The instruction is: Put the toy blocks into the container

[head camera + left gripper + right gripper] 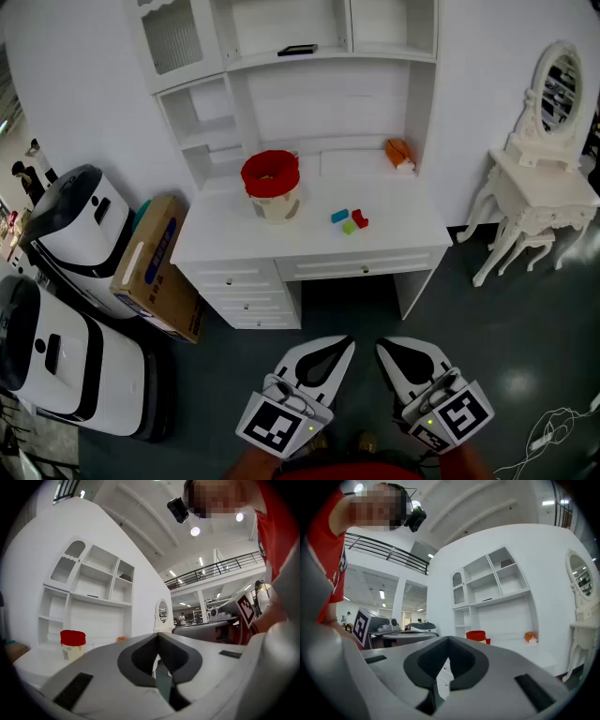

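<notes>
On the white desk (309,234) stand a cream container with a red rim (272,185) and three small toy blocks to its right: blue (339,217), green (349,226) and red (359,219). The container (72,644) shows far off in the left gripper view, and the container (476,635) is also in the right gripper view. My left gripper (342,347) and right gripper (384,347) hang side by side low in the head view, well short of the desk. Both are shut with nothing between the jaws.
An orange object (399,153) lies at the desk's back right. A cardboard box (155,267) leans left of the desk beside two white-and-black machines (70,225). A white dressing table with a mirror (539,178) stands at the right. Grey floor lies between me and the desk.
</notes>
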